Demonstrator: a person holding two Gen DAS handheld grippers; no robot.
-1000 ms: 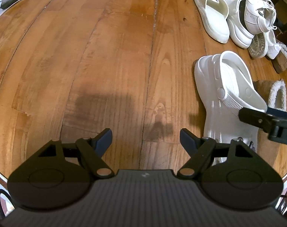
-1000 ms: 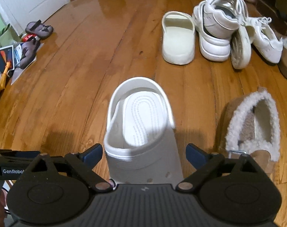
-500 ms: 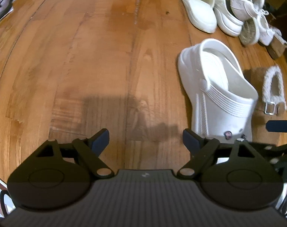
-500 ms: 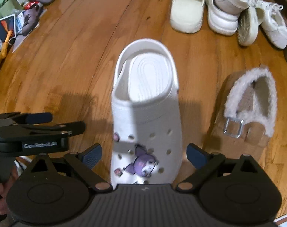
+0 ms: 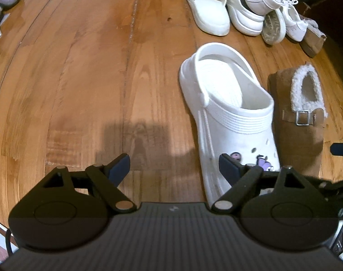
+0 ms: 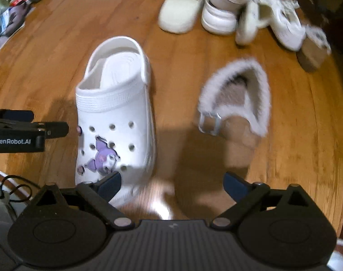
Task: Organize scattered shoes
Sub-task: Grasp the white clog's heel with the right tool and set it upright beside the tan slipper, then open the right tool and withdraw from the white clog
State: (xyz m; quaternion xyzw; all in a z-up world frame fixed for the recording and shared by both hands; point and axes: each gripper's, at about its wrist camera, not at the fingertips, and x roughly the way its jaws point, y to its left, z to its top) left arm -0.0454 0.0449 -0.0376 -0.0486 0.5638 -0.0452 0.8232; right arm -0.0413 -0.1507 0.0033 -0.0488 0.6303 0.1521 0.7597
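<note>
We see the white clog (image 6: 115,113) at centre-left and the fleece-lined slipper (image 6: 237,113) at centre-right, both running lengthwise up the frame. The right gripper (image 6: 172,184), just narrowing yet still apart, empty, frames the gap between their toes; the left gripper (image 5: 173,164) gapes over bare floor (image 5: 81,67).

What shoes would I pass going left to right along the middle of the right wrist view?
White clog → brown fur-lined slipper. The left gripper pokes in at the far left edge before the clog.

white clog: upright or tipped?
Upright. The white clog sits sole-down on the wood floor, opening facing up, beside the brown slipper.
</note>
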